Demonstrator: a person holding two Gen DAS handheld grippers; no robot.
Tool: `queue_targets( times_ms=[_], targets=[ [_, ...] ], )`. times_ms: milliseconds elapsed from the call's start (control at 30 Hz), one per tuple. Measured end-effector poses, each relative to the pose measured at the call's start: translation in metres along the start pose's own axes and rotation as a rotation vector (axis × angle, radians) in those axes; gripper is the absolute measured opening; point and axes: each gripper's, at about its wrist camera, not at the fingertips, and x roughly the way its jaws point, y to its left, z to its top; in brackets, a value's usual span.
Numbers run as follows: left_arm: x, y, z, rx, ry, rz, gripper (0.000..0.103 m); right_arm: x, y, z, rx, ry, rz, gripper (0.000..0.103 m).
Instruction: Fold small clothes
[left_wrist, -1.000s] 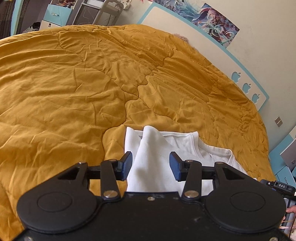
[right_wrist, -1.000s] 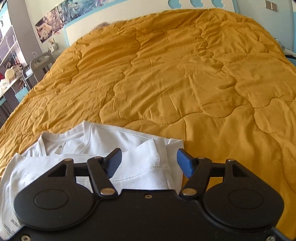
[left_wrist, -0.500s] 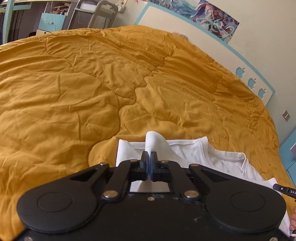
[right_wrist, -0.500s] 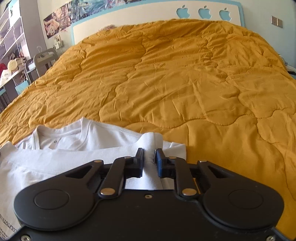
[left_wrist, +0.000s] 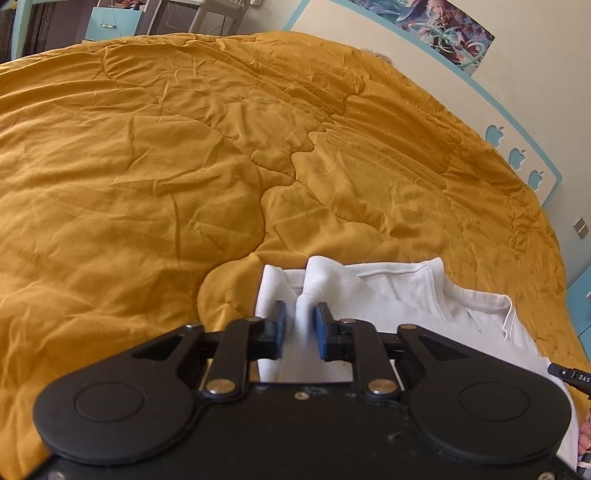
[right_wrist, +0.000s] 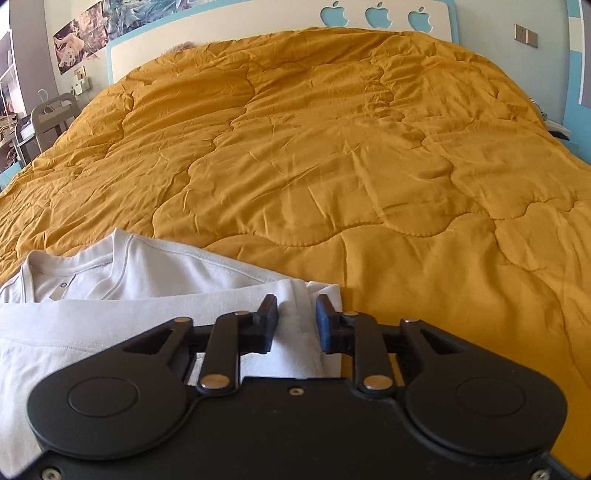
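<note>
A single white shirt (right_wrist: 155, 273) lies at the near edge of a bed, on a mustard quilt (right_wrist: 332, 155) stitched in wavy cloud shapes. It is a soft knit with ribbed neckline trim, and a small grey tab shows inside the collar; any print on that tab is too small to read. The cloth is doubled over itself, with a hemmed edge running across the top layer. In the left wrist view a fold of the shirt (left_wrist: 369, 291) stands up in a soft peak between the blue pads of the left gripper (left_wrist: 300, 326); its jaws are opening, the pads a little apart, and the peak looks free of both, though the right pad sits very close. In the right wrist view the right gripper (right_wrist: 295, 319) straddles a folded corner of the shirt; its jaws are opening too, with clear gaps on each side of the cloth. At the right edge of the left view a black piece carries the letters "DAS" (left_wrist: 581, 377). The white headboard (right_wrist: 229, 33), edged in teal, has three apple-shaped cutouts.
</note>
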Motion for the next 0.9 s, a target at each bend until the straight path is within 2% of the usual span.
queue_targets(
  times_ms=[67, 100, 167, 233, 300, 433, 600, 700, 833, 900],
  targets=[
    [-0.023, -0.003, 0.003, -0.052, -0.01, 0.009, 0.024, -0.024, 0.004, 0.006, -0.002, -0.043, -0.006, 0.031],
    [-0.036, -0.005, 0.003, -0.088, -0.01, -0.03, 0.024, -0.04, 0.008, 0.008, -0.004, -0.071, 0.006, 0.031],
    [-0.063, -0.016, -0.006, -0.109, 0.005, -0.114, 0.027, -0.074, 0.019, 0.006, -0.019, -0.115, 0.083, 0.033],
    [-0.087, -0.038, -0.025, -0.065, 0.039, -0.169, 0.031, -0.106, 0.039, -0.004, -0.033, -0.097, 0.182, 0.041],
    [-0.102, -0.06, -0.048, -0.014, 0.077, -0.222, 0.034, -0.128, 0.061, -0.02, -0.041, -0.053, 0.284, 0.042],
    [-0.119, -0.106, -0.1, 0.101, 0.128, -0.291, 0.043, -0.15, 0.11, -0.066, -0.019, 0.025, 0.405, 0.041],
    [-0.111, -0.126, -0.142, 0.146, 0.188, -0.265, 0.045, -0.139, 0.139, -0.107, 0.009, 0.114, 0.41, 0.04],
    [-0.106, -0.119, -0.149, 0.199, 0.211, -0.239, 0.046, -0.136, 0.147, -0.115, -0.08, 0.143, 0.366, 0.034],
    [-0.113, -0.084, -0.143, 0.204, 0.228, -0.191, 0.046, -0.136, 0.112, -0.109, -0.01, 0.185, 0.277, 0.034],
    [-0.121, -0.067, -0.139, 0.195, 0.219, -0.158, 0.046, -0.137, 0.086, -0.105, 0.041, 0.2, 0.202, 0.034]
  ],
)
